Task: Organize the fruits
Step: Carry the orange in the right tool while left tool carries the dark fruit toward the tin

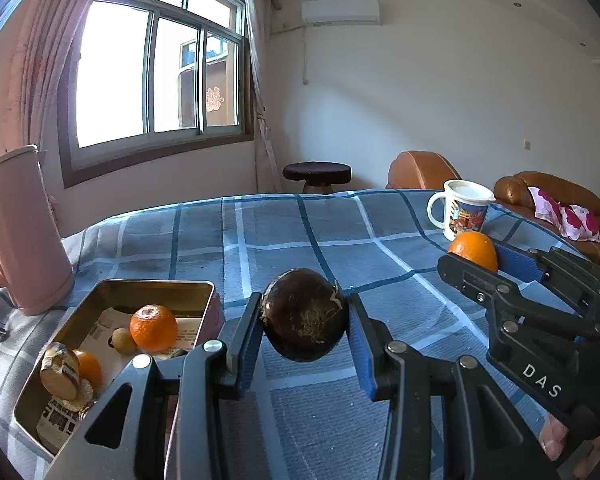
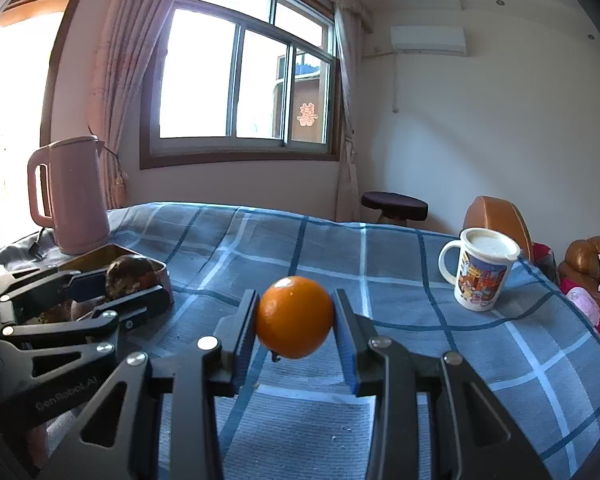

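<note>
A dark round fruit (image 1: 304, 314) is squeezed by the left gripper (image 1: 305, 320), an orange (image 2: 295, 317) by the right gripper (image 2: 295, 320); either could be dropped and rolled off the counter (image 1: 340, 232) if the squeeze is loosened.

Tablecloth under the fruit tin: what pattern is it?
The tablecloth is a blue-grey check with white and dark blue lines, clearest in the right wrist view.

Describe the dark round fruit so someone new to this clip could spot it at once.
Start at the blue checked tablecloth, then find the metal tin beside the pink kettle. Just right of the tin, the left gripper holds the dark fruit above the cloth. It is brown and fibrous; every other fruit is orange.
</note>
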`<control>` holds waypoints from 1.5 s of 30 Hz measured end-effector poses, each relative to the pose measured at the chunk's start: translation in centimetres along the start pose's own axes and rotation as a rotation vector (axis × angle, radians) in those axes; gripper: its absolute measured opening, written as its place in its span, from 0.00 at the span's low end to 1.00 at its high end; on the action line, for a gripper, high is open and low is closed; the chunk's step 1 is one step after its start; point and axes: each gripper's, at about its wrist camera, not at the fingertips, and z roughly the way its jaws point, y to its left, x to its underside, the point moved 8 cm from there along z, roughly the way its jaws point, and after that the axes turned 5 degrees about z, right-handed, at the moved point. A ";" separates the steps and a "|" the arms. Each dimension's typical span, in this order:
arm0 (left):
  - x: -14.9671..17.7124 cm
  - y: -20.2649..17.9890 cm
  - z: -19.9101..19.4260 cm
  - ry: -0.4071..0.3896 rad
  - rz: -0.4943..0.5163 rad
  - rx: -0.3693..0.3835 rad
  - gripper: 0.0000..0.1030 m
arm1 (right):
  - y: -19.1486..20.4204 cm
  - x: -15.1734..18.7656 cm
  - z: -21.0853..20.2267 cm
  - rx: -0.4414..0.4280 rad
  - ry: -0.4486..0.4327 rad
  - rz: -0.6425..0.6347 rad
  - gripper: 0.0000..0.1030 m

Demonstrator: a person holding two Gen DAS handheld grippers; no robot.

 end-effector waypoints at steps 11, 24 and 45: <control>0.3 1.4 -0.6 -0.003 -0.017 -0.018 0.41 | 1.6 0.0 0.0 -0.022 -0.002 -0.027 0.38; 0.7 3.1 -1.5 -0.004 -0.037 -0.035 0.41 | 3.4 0.1 0.3 -0.056 0.004 -0.043 0.38; 1.3 6.8 -3.2 -0.006 -0.052 -0.101 0.41 | 8.0 -0.5 0.8 -0.134 -0.002 -0.091 0.38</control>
